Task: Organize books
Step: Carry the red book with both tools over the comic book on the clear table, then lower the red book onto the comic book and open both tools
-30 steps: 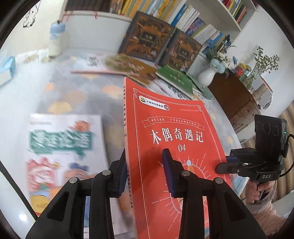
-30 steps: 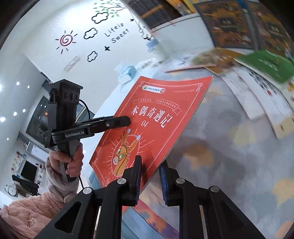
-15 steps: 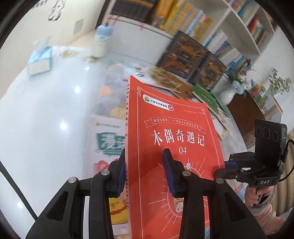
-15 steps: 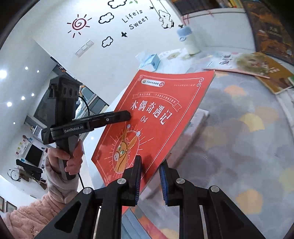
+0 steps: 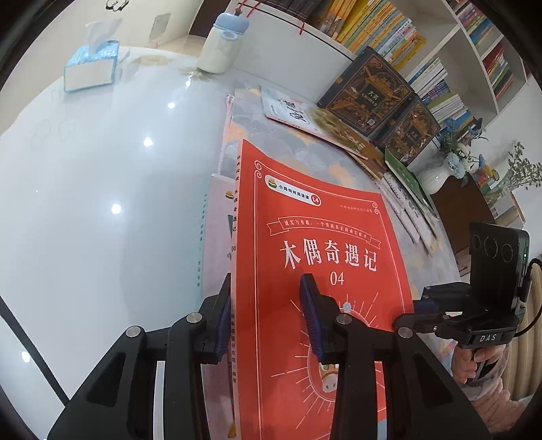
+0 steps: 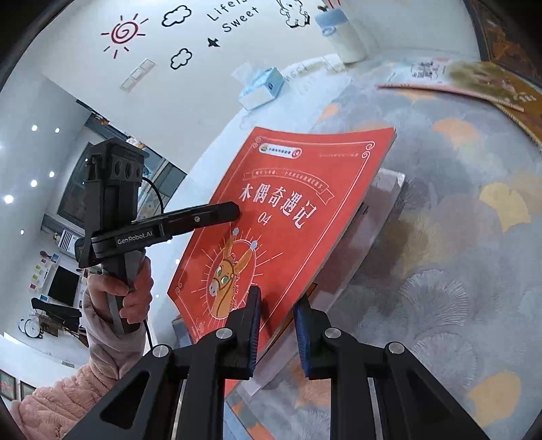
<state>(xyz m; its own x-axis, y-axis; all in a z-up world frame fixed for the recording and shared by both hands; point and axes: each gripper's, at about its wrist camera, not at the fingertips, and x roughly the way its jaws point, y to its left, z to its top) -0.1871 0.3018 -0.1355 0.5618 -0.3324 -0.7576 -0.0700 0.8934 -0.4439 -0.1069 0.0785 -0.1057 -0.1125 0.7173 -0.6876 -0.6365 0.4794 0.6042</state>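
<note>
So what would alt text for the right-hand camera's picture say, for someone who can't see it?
A red book with a donkey on its cover is held tilted above a patterned tablecloth, its near corner pinched by the right gripper and its left edge by the left gripper. Under it lies another book; behind stand a tissue box and a bottle.

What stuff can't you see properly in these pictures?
- Left wrist view: the bottom of the red book is cut off by the picture's edge and the left claw.
- Right wrist view: the book underneath is mostly hidden by the red book, so its cover is unreadable.
- Left wrist view: titles on the shelf books are too small.
- Right wrist view: the flat books at top right are blurred.
</note>
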